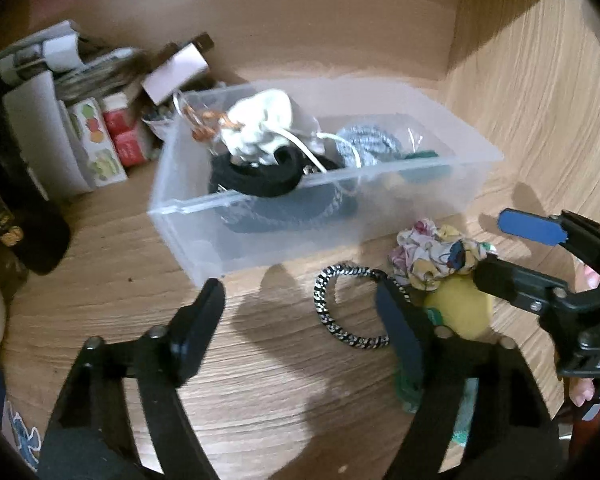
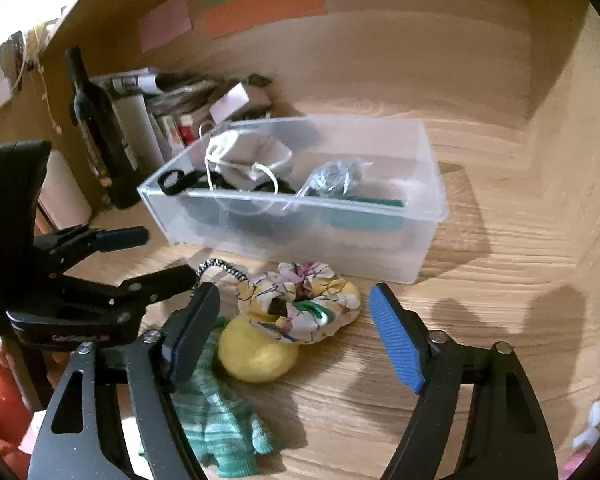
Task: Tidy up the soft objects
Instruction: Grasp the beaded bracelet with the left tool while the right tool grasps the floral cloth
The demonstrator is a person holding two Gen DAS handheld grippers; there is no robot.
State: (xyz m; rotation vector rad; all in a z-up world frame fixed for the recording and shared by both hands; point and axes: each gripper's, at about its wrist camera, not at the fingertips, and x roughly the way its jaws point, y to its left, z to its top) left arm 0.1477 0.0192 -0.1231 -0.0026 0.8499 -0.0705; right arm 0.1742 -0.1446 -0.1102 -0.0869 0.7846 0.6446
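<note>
Wood-grain counter runs back to a brown wall with pink, green and orange paper strips stuck on it; at the far left a dark bottle stands beside a heap of books and small boxes; next comes a clear plastic bin, already holding a white drawstring pouch, a black coiled band, a grey braided cord and something teal; in front of the bin, loose on the counter, lie a black-and-white cord loop, a floral scrunchie resting partly on a yellow ball, and a green striped cloth just beside the ball; the left tongs stand wide apart over the cord loop, clamping nothing; the right tongs are likewise spread wide, one finger on each side of the scrunchie and ball, touching neither as far as can be seen.
</note>
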